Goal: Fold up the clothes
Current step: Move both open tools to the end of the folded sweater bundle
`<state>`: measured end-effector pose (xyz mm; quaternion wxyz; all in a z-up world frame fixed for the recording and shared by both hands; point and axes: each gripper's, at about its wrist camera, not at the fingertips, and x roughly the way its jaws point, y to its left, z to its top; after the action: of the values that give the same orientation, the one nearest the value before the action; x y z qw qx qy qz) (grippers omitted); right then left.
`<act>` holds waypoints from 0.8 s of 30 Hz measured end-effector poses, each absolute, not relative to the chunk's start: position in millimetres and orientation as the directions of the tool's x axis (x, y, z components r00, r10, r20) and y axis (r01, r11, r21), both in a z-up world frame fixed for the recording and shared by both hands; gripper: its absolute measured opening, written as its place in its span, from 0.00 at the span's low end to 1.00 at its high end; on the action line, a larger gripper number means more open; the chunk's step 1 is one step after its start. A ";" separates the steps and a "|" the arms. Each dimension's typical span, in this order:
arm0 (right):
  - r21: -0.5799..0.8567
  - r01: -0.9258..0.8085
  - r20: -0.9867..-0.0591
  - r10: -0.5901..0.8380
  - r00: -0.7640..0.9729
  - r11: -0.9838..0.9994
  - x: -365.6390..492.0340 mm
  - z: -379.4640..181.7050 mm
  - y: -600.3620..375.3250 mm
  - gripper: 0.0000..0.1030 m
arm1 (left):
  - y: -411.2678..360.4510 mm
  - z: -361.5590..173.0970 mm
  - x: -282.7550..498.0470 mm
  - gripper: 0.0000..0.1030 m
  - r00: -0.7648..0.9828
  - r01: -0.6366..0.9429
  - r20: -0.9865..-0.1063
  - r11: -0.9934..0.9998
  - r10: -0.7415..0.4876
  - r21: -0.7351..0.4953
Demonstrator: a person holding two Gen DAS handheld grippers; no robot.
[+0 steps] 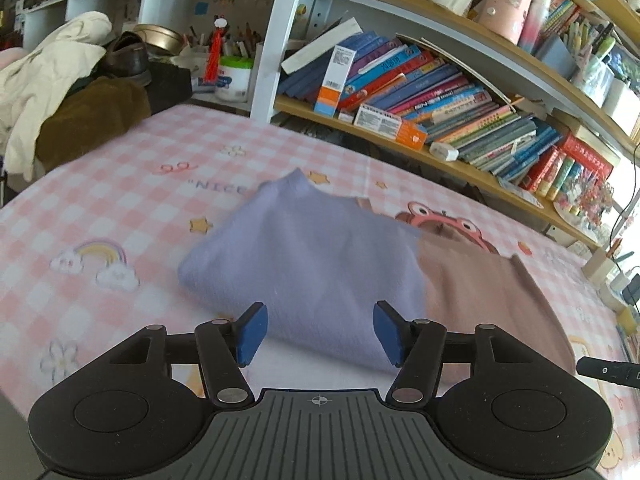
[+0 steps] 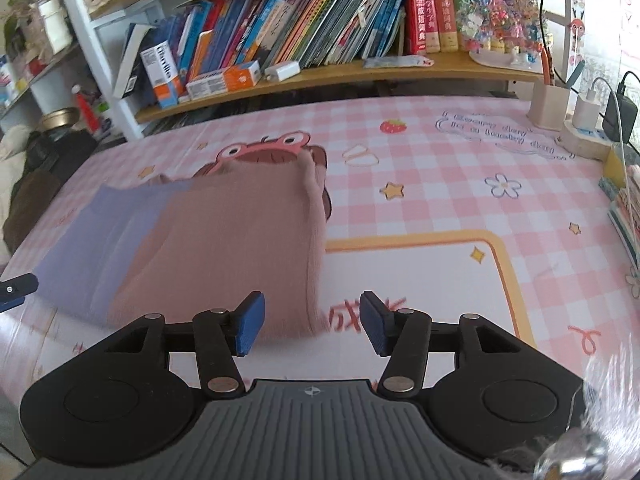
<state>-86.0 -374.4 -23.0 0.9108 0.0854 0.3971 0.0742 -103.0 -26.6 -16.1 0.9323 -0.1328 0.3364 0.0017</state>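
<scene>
Two folded garments, purple one [image 1: 304, 256] and pink one [image 2: 236, 240], touching

Surface [image 2: 460, 208] covered in pink-and-white checked cloth with cartoon prints. Behind it, a wooden shelf [image 2: 360, 76] on a white frame [image 1: 276, 40], packed with leaning books [image 2: 280, 28]. Power strip [image 2: 588, 140] with plugged chargers at the right edge. Bright daylight from the right side.
</scene>
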 end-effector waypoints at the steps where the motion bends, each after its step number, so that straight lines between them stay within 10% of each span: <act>1: 0.216 -0.076 -0.712 0.211 0.670 0.973 -89.8 -23.8 -376.6 0.49 | -30.1 -16.5 -107.4 0.58 0.773 -0.096 -0.629 0.965 -0.083 -0.246; 16: 0.218 -0.161 -0.751 0.271 0.602 0.963 -123.5 -34.5 -376.1 0.49 | -50.0 -25.7 -143.0 0.64 0.732 -0.133 -0.679 0.965 -0.057 -0.225; 24: 0.165 -0.168 -0.781 0.233 0.580 0.972 -126.4 -37.8 -354.2 0.68 | -30.1 -33.5 -125.2 0.65 0.707 -0.154 -0.703 0.953 -0.080 -0.263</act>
<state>-126.4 -354.2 -37.8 0.8879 0.0364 0.4444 0.1129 -125.2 -30.1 -33.5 0.9110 -0.1526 0.3825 0.0203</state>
